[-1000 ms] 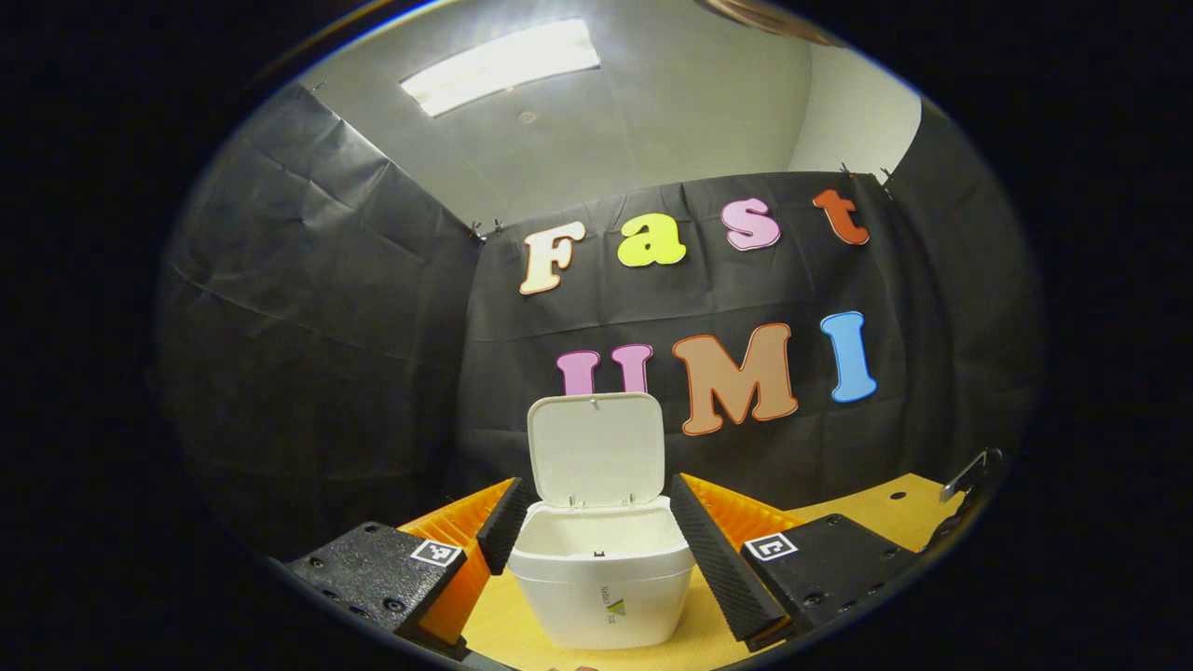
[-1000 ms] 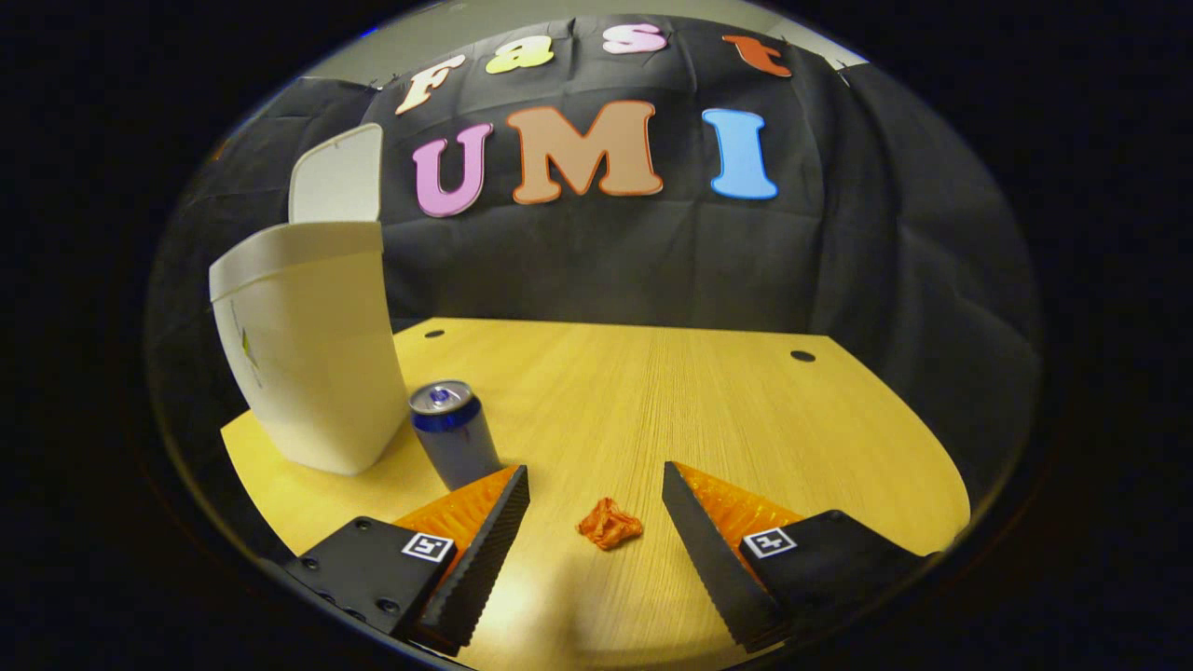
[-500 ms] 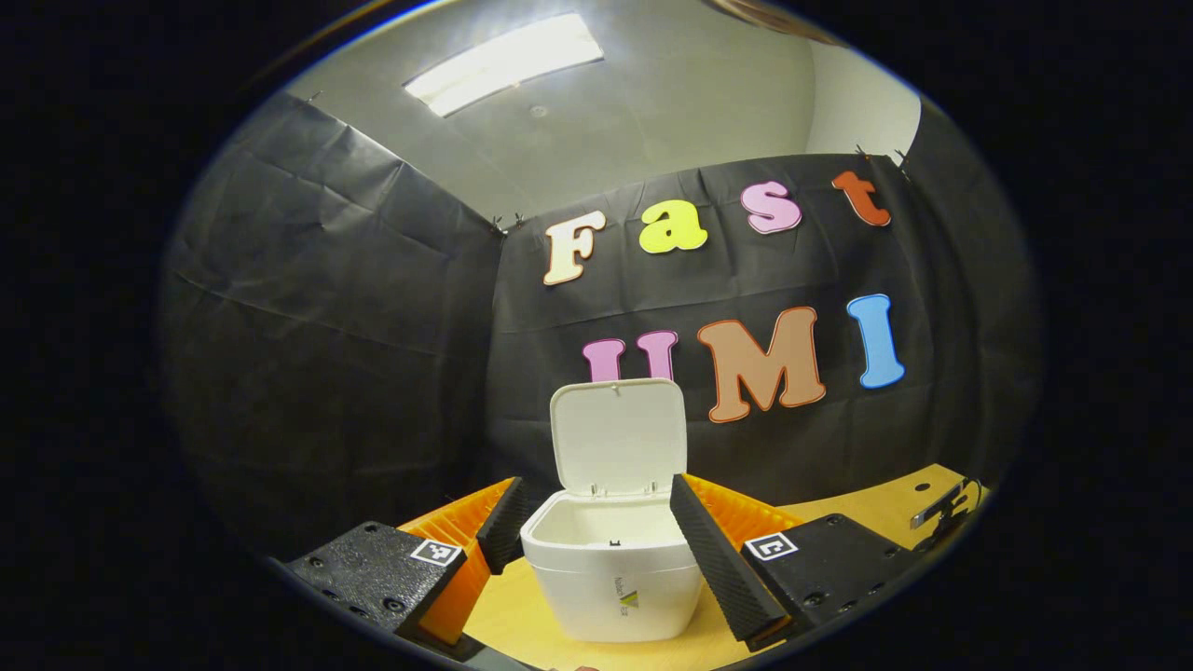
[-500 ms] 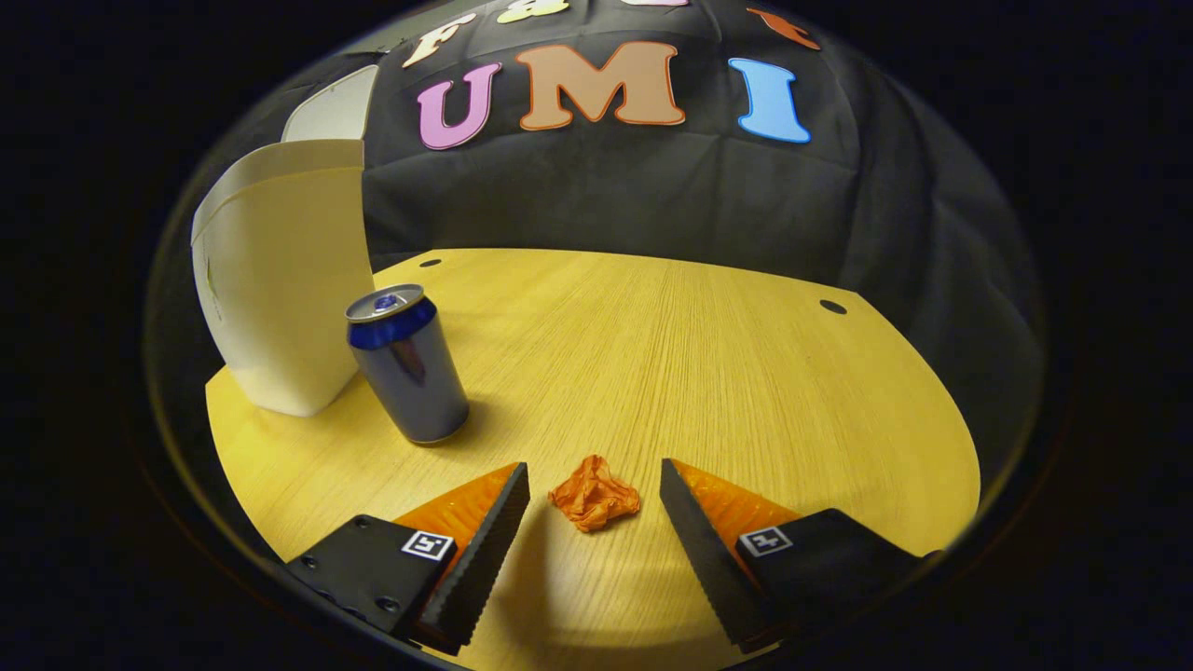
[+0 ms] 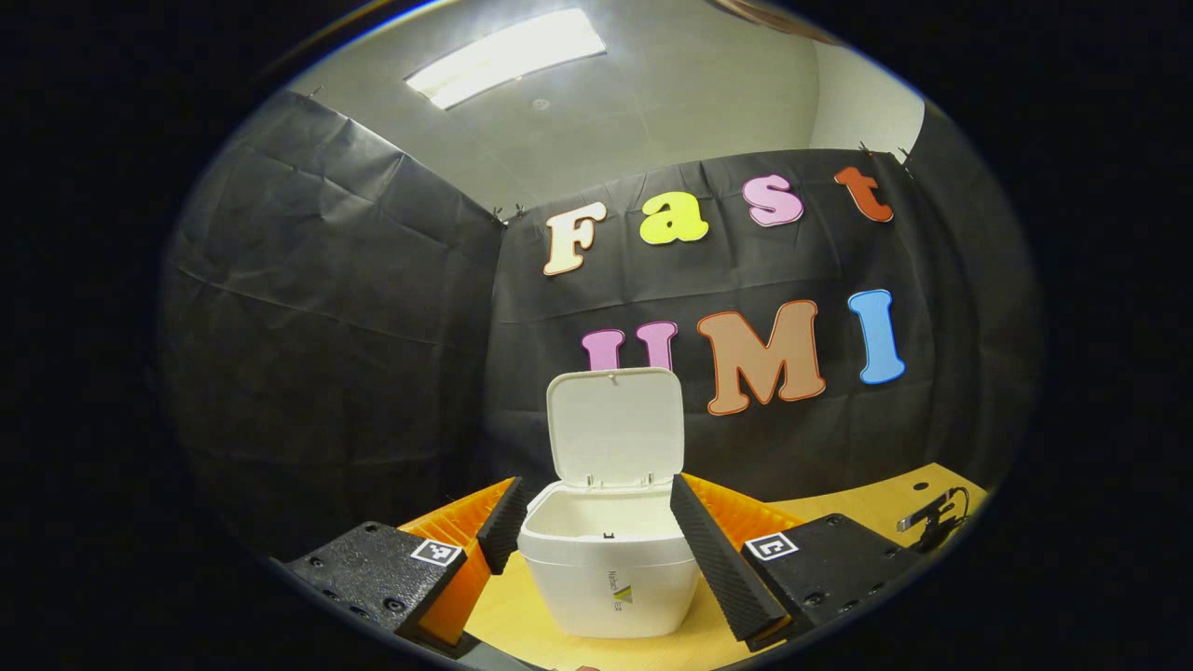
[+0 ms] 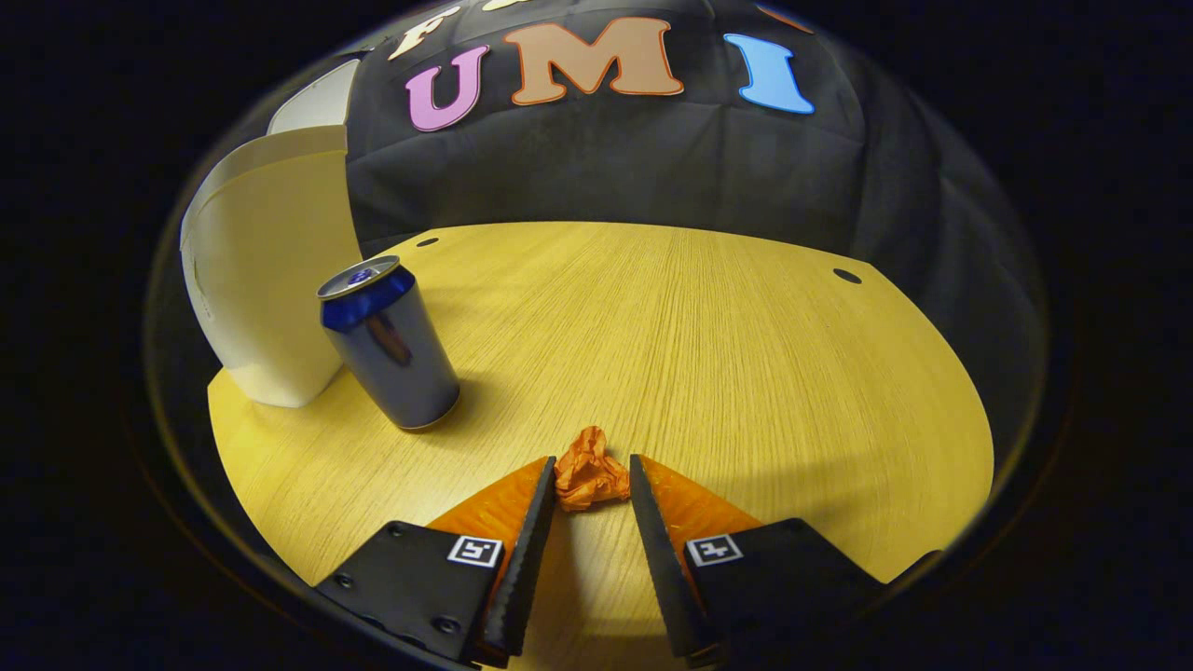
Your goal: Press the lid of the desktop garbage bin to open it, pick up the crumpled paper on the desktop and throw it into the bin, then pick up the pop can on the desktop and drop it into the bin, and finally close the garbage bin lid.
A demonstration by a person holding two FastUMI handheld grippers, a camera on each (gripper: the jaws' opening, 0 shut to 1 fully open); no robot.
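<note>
I'm working over a yellow wood-grain desktop [image 6: 708,354] in a black-draped booth. Nearest, my right gripper [image 6: 590,480] has both fingers pinching the orange crumpled paper [image 6: 589,477]; it's light and soft, so I judge a gentle mid-wad squeeze enough. Beyond the paper to its left stands the blue pop can [image 6: 389,342], its writing unreadable. Past that, the white garbage bin [image 5: 608,570] with its lid [image 5: 615,425] up; my left gripper [image 5: 596,531] is spread open before it. The bin's logo is too small to read.

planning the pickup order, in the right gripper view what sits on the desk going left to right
garbage bin → pop can → crumpled paper, which sits between the right gripper fingers.
</note>
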